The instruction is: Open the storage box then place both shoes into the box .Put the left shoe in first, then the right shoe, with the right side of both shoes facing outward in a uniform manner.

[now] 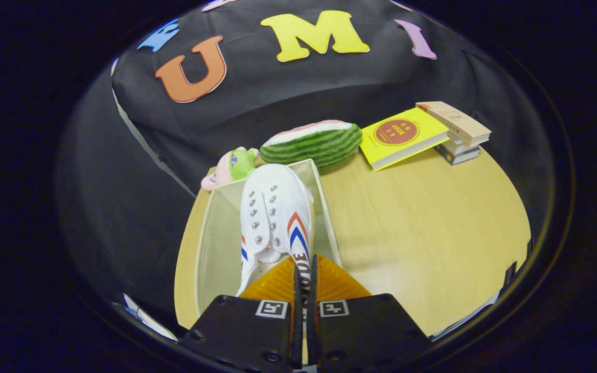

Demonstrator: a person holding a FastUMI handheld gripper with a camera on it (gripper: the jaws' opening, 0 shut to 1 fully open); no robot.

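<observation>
right now my gripper [304,269] is clenched on the white shoe [275,217], both fingers pinching the side wall of its heel end, with only a thin strip of the shoe's side showing between them. the shoe has silver eyelets down its upper, and red and blue chevron stripes on the side next to my fingers. it points away from me, toe toward the far end of the storage box [215,243], and it sits in or just over the box's open top; i cannot tell whether the sole is touching the bottom. the box is a pale, open-topped bin standing on the wooden table [423,233], and its right wall runs just beside the shoe, while there is free room inside along the shoe's left side.

beyond the box's far end lies a watermelon-slice plush [311,142], and next to it, at the box's far left corner, a pink and green soft toy [231,167]. farther right on the table a yellow book [402,137] leans against a small stack of books [456,134]. the black cloth wall rises behind all of it.
</observation>
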